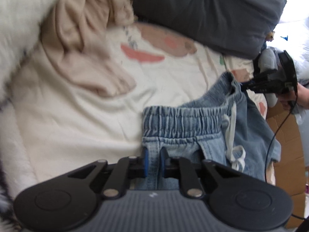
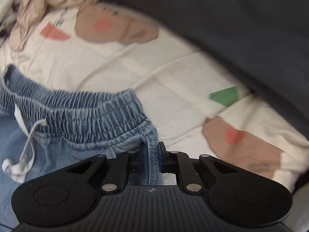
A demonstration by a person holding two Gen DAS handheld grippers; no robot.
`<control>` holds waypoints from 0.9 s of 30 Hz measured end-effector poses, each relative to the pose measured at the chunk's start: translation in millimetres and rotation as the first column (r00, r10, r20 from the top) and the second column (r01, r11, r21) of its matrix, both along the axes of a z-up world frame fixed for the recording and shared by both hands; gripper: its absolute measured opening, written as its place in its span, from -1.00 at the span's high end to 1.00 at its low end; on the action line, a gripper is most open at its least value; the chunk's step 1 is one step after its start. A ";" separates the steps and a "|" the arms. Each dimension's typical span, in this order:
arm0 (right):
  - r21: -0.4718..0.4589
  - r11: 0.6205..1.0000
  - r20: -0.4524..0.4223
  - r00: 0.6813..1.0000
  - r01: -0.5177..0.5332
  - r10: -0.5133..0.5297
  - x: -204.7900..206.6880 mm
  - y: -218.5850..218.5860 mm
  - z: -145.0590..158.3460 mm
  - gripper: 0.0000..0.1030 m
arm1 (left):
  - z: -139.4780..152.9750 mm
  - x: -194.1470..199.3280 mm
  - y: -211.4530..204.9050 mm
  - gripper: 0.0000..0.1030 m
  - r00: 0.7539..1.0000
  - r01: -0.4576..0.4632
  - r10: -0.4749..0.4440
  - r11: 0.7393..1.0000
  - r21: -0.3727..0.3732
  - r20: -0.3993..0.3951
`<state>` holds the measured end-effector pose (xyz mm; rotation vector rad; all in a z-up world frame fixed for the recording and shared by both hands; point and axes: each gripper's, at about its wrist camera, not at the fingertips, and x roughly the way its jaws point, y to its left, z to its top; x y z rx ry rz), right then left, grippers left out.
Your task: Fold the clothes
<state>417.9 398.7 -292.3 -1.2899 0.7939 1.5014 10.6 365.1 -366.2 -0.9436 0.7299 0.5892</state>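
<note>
A pair of light blue denim shorts (image 1: 185,123) with an elastic waistband and a white drawstring (image 1: 234,135) hangs over a cream bedspread. My left gripper (image 1: 154,154) is shut on the shorts' side seam just below one end of the waistband. In the right wrist view my right gripper (image 2: 151,153) is shut on the other side seam of the shorts (image 2: 81,119), below the waistband. The left wrist view also shows the right gripper (image 1: 244,86) at the far end of the waistband, held by a person's hand (image 1: 301,96).
A crumpled beige garment (image 1: 85,44) lies at the back left of the patterned cream bedspread (image 1: 67,119). A dark grey pillow (image 1: 212,9) lies along the back. Cardboard (image 1: 285,135) and a black cable (image 1: 274,139) show at the right edge.
</note>
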 end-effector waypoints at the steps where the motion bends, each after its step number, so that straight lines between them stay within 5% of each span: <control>1: 0.011 1.000 0.001 1.000 0.018 -0.018 2.4 -1.5 5.0 0.91 | 6.4 -1.2 1.6 0.78 1.000 -0.014 0.014 1.000 0.020 0.009; 8: 0.123 0.984 0.021 0.991 0.130 -0.133 16.8 -3.2 41.8 0.98 | 50.6 7.4 11.6 0.79 0.997 -0.062 0.055 0.982 0.181 0.048; 27: 0.349 0.900 0.090 0.946 0.262 -0.310 17.6 52.4 67.5 0.98 | 81.5 38.5 83.1 0.79 0.988 -0.152 0.135 0.928 0.340 0.075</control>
